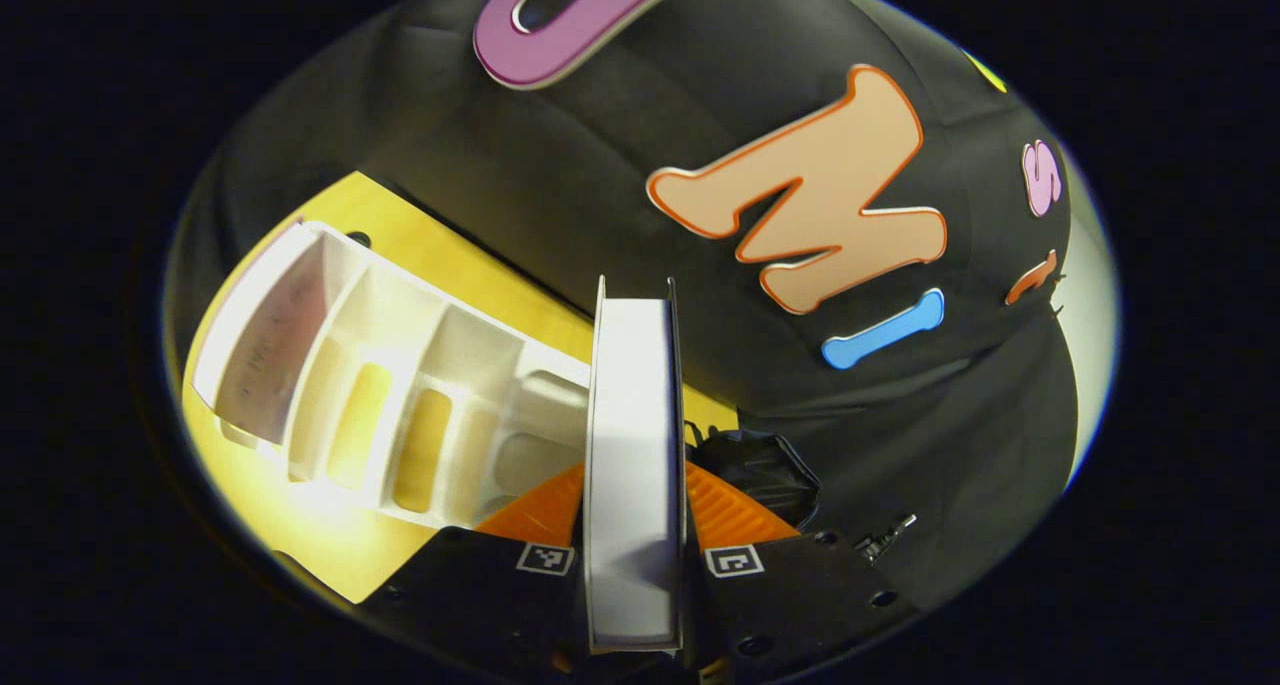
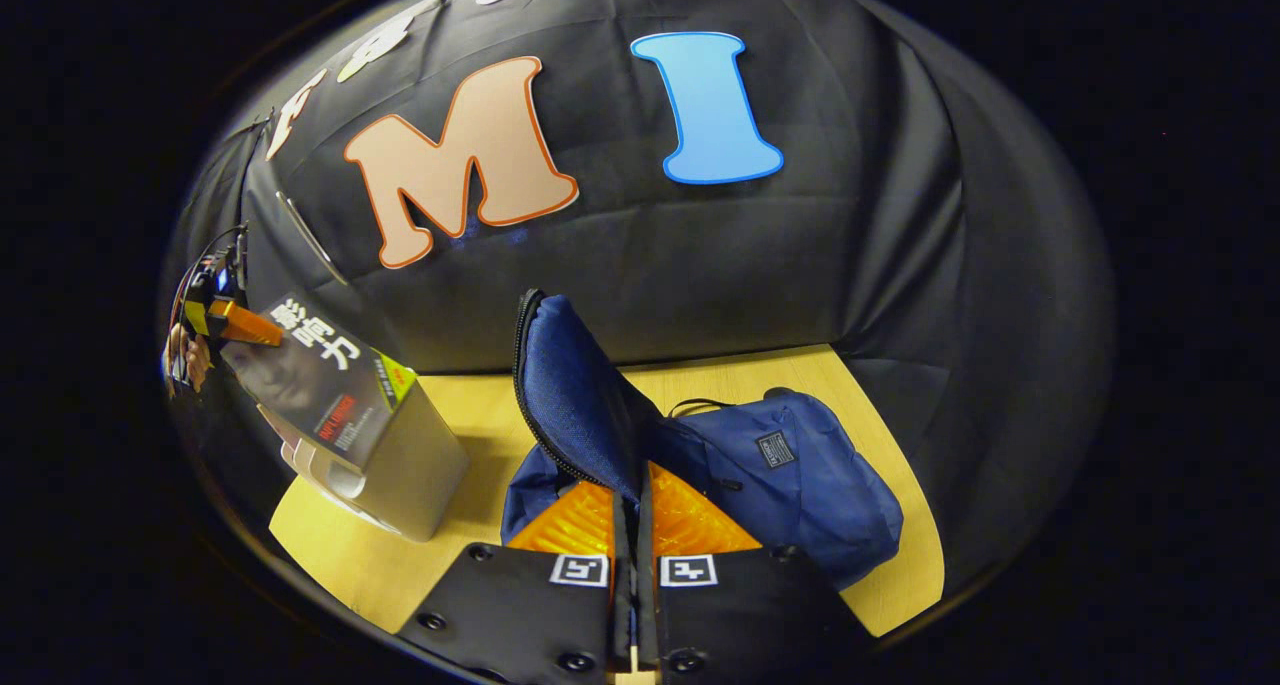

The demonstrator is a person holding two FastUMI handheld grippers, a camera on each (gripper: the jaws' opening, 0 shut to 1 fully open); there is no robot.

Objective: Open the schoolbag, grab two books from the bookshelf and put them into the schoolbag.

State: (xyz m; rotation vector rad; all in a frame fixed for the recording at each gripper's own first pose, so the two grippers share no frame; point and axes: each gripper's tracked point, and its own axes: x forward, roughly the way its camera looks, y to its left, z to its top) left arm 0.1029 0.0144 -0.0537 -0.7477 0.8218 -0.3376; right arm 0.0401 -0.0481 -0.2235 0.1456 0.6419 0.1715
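In the left gripper view, the left gripper (image 1: 635,525) is clamping a book (image 1: 635,445) edge-on above the white bookshelf (image 1: 380,385), while in the right gripper view the right gripper (image 2: 636,525) is pinching the schoolbag (image 2: 790,475) flap (image 2: 575,385) upright, the held book (image 2: 330,395) hanging to the bag's left over the table (image 2: 480,405).

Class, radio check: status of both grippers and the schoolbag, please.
Left gripper shut on book. Right gripper shut on flap, holding schoolbag open. Nothing in the way.
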